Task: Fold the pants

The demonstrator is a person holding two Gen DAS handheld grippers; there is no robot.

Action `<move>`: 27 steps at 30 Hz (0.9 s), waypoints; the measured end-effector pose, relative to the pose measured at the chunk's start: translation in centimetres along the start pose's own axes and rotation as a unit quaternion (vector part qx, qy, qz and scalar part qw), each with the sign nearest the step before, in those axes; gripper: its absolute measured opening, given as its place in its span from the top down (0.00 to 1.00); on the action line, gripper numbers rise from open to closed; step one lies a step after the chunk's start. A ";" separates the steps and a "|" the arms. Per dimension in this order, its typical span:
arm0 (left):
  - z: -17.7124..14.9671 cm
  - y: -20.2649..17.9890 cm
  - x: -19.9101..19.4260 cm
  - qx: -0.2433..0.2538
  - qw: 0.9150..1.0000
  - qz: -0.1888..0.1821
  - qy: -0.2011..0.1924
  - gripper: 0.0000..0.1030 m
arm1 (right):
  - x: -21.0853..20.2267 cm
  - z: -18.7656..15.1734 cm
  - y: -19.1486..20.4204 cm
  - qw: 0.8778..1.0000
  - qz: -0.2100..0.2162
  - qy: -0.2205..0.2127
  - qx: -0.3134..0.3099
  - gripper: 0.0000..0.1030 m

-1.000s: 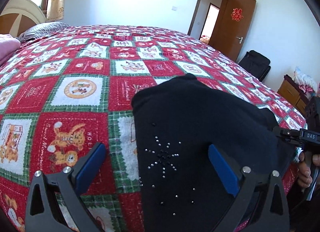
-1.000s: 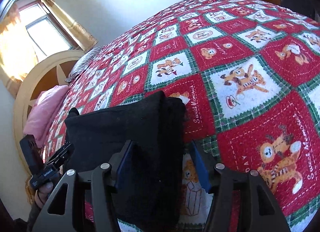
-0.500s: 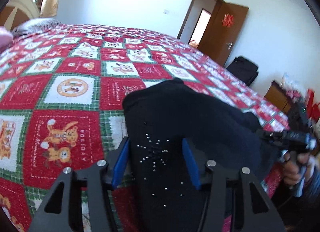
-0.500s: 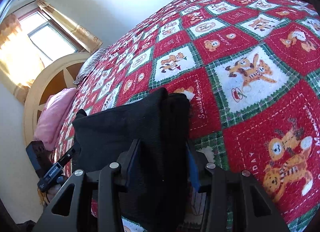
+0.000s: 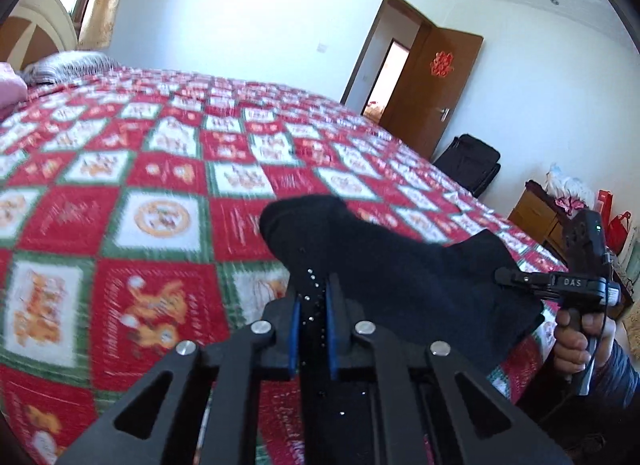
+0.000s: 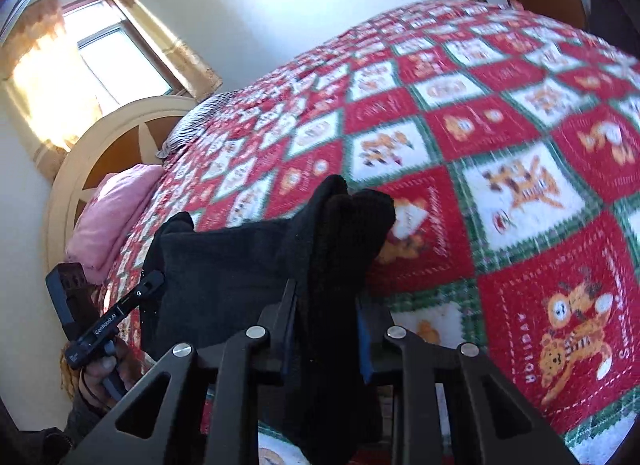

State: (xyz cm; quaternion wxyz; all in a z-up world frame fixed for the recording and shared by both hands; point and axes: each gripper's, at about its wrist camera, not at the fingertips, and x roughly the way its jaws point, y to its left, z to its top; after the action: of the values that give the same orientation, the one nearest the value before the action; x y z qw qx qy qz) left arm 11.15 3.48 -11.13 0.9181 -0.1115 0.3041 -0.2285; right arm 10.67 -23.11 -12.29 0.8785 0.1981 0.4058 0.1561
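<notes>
The black studded fabric pants hang over the red-and-green patchwork-quilted bed, pink pillow at its headboard end.

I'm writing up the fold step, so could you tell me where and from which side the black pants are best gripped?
Grip the black pants at the two corners of the near edge, coming from the bed's near side, one claw each. That edge is bunched into thick rolls that fit between the pads, as the left claw and right claw show.
</notes>
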 end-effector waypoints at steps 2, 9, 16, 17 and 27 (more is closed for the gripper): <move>0.7 0.4 -1.2 0.000 1.000 0.012 -0.011 0.89 | 0.6 0.8 1.1 1.000 0.011 0.003 -0.007 0.76; 2.2 4.7 -5.7 -0.004 0.995 0.092 -0.039 0.89 | 5.7 3.5 7.4 0.997 0.051 0.018 -0.048 0.76; 0.7 10.4 -9.0 -0.045 0.983 0.173 -0.044 0.89 | 13.0 5.4 15.7 0.990 0.086 0.032 -0.106 0.76; 0.2 11.3 -9.1 -0.053 0.981 0.183 -0.042 0.89 | 14.0 5.3 16.6 0.989 0.091 0.037 -0.109 0.76; -2.2 14.1 -7.6 -0.066 0.976 0.207 -0.012 0.78 | 19.2 4.8 16.6 0.990 0.067 0.080 -0.090 0.72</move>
State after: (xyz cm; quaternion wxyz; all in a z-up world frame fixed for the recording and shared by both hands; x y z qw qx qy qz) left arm 9.42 19.33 -13.88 0.9397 -0.1090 0.3240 -0.0114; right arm 24.44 -1.32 -14.05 0.8450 0.1318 0.4446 0.2662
